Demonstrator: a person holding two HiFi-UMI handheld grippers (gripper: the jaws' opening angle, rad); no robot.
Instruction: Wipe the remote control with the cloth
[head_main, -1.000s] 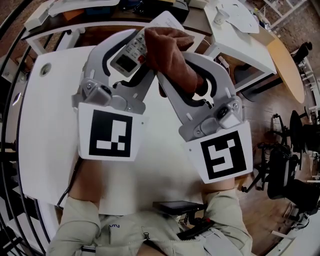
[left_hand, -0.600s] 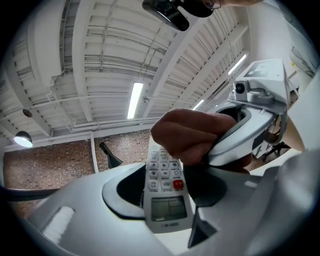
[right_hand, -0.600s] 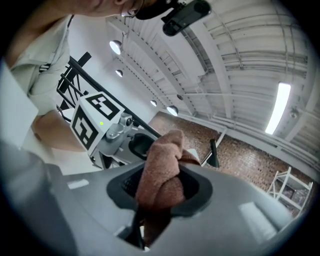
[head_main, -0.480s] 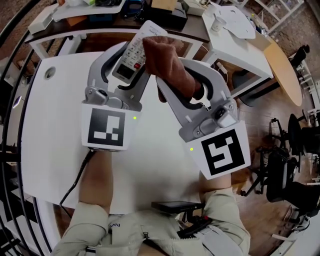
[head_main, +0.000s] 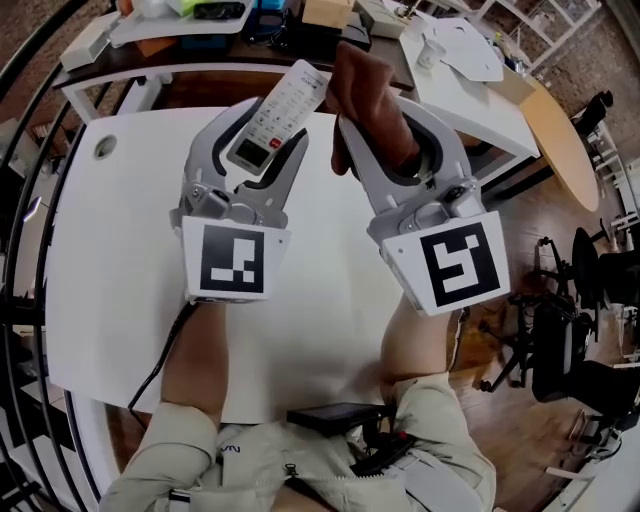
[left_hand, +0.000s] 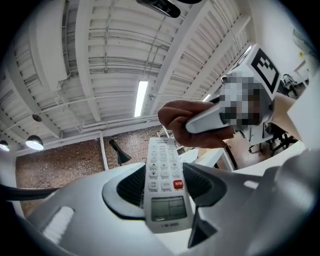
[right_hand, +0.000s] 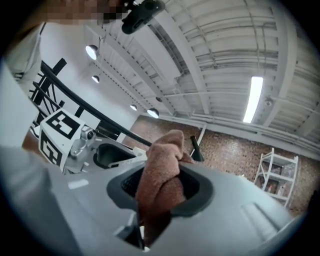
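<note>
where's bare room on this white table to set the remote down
The widest bare patch is the table's left half, between the round hole and the left gripper. A narrower strip runs between it and the right gripper. It is crowded at the near edge by the black device, and at the far side where the remote and cloth are held.

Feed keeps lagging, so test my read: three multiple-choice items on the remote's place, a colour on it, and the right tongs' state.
1. Where is the remote control? A in the left tongs; B in the right tongs; C in neither.
2. Its standout button is: A green; B red; C blue.
3. The right tongs are: A open, empty; B shut on the remote control; C shut on the cloth.
Answers: 1 A, the left gripper view shows it clamped; 2 B, red above the screen; 3 C, brown fabric bunched between them.
</note>
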